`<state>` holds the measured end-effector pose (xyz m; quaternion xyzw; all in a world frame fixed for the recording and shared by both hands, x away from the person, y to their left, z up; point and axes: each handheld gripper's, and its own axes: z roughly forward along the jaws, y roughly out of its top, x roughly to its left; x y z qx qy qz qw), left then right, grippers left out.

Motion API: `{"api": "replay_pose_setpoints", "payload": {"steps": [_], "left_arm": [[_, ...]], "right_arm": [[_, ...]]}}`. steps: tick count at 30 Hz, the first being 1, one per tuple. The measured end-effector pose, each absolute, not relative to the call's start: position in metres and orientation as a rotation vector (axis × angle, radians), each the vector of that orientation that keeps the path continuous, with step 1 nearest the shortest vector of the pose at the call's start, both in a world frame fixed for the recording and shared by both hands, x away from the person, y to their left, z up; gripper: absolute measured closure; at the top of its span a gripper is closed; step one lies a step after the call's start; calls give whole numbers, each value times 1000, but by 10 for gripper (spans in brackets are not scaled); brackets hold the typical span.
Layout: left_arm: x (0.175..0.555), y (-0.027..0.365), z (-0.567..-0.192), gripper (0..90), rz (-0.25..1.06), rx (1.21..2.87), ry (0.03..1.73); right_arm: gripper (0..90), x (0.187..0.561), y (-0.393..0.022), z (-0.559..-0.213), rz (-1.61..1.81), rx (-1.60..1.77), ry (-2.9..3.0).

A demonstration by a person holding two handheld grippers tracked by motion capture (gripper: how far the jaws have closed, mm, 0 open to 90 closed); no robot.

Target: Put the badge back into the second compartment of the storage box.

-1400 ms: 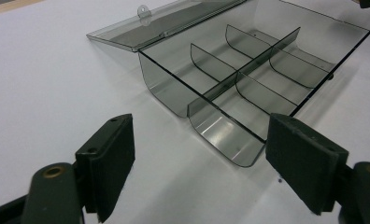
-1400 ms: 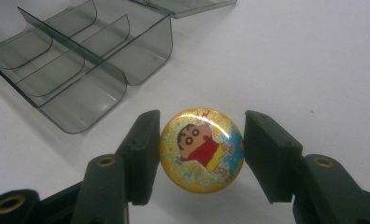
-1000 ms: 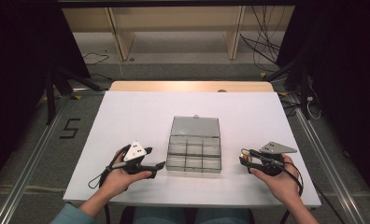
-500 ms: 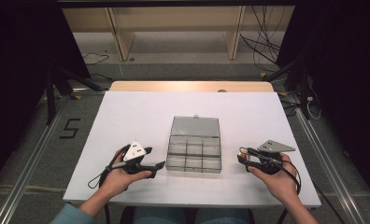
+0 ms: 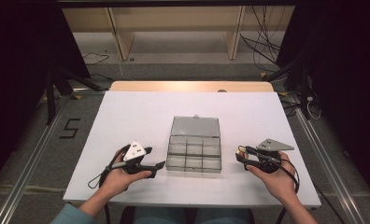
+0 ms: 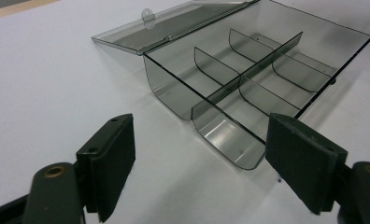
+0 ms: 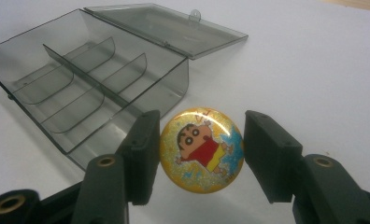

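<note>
Here, badge [image 7: 202, 150] between right gripper [image 7: 199, 154] jaws, seemingly gripped; left gripper [image 6: 199, 161] jaws spread.

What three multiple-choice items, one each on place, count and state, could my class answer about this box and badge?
1. Where is the round badge?
A. In the box
B. Between the right claw's jaws
C. On the lid

2. How many compartments does the box have?
A. Four
B. Six
C. Nine

3. What state is the lid in?
A. Shut
B. Taken off the table
C. Open, lying flat behind the box

Answers:
1. B: the badge sits between the jaws of the right claw.
2. B: dividers split the box into two rows of three.
3. C: the lid lies flat, hinged at the far edge.
</note>
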<state>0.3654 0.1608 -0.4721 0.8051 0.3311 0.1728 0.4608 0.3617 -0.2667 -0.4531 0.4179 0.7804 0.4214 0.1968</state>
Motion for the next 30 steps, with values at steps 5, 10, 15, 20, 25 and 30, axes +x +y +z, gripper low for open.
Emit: {"api": "replay_pose_setpoints", "payload": {"steps": [5,10,15,20,25,30], "left_arm": [[365,161,-472,244,423,1978,818],[365,160,-472,244,423,1977,818],[365,160,-472,244,422,1977,818],[366,161,-472,244,422,1980,818],[366,160,-472,244,422,1979,818],[366,160,-473,244,422,1980,818]], "right_arm": [[478,363,-264,-453,1184,1169,2191],[477,364,-260,-452,1188,1161,2194],[477,365,-258,-452,1199,1157,2192],[477,367,-258,-451,1200,1156,2192],[477,368,-255,-450,1206,1154,2190],[477,370,-252,-449,1213,1148,2191]]}}
